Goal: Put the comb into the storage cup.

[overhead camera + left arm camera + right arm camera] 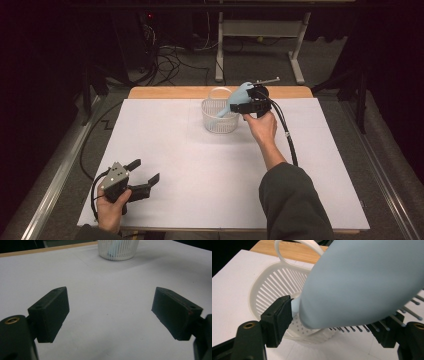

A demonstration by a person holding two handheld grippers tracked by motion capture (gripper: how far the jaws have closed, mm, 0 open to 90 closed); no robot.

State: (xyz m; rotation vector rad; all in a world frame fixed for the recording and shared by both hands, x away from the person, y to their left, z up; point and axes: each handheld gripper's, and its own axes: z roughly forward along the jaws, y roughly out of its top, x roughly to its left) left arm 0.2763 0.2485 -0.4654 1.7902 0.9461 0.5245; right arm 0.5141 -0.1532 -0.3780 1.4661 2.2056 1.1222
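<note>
I see the pale blue hairbrush [367,282] standing handle-down in the white slotted basket [219,122], its head leaning over the basket's rim. My right gripper [248,106] brackets that head, jaws spread, pads not clearly pressing. My left gripper [145,175] rests well away from the basket, jaws spread wide.

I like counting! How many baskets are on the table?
1. The white basket stands at the far side of the table, with a blue hairbrush poking into it.
</note>
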